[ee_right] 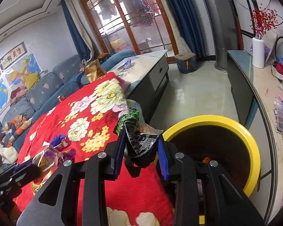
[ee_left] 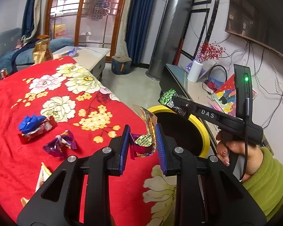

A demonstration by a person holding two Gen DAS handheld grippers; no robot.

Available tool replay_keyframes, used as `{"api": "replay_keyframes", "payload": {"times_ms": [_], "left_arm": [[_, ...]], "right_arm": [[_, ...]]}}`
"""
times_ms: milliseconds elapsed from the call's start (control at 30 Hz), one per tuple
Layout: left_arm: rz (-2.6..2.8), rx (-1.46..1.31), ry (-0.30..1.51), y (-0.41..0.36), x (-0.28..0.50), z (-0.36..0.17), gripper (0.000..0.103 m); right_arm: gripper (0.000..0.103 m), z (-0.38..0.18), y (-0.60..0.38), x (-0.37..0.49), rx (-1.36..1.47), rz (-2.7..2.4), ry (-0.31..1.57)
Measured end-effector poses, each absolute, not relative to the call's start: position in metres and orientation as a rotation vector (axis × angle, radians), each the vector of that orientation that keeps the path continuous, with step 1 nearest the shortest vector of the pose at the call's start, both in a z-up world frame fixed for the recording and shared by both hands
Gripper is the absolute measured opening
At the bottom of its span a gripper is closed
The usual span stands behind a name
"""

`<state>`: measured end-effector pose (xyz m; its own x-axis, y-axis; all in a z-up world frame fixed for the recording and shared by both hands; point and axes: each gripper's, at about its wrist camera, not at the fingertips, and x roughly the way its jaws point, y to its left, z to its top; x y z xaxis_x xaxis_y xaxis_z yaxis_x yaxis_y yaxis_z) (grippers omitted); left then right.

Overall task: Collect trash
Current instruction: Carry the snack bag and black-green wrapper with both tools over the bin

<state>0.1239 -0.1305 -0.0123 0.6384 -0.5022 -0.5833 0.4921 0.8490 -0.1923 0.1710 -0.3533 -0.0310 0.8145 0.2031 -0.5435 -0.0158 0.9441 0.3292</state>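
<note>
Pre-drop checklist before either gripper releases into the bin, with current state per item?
1. Left gripper holds its purple and yellow wrapper: ok, pinched between the pads.
2. Right gripper holds its green and black wrapper: ok.
3. Right wrapper over the yellow-rimmed bin opening: not ok, it sits beside the rim, over the red blanket edge.
4. Left wrapper over the opening: not ok, still short of the rim.
5. Bin opening unobstructed: ok.
6. Trash left on the blanket: not ok, blue and red wrapper and purple wrapper remain.
</note>
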Motion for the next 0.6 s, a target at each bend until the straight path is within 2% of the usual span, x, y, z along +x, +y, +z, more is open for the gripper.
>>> {"api": "replay_keyframes", "payload": {"times_ms": [600], "left_arm": [[-0.629,0.033,0.699,-0.172,0.117,-0.024,0.021]], "right_arm": [[0.031,-0.040,-0.400,0.161,0.359,0.032,0.604]]}}
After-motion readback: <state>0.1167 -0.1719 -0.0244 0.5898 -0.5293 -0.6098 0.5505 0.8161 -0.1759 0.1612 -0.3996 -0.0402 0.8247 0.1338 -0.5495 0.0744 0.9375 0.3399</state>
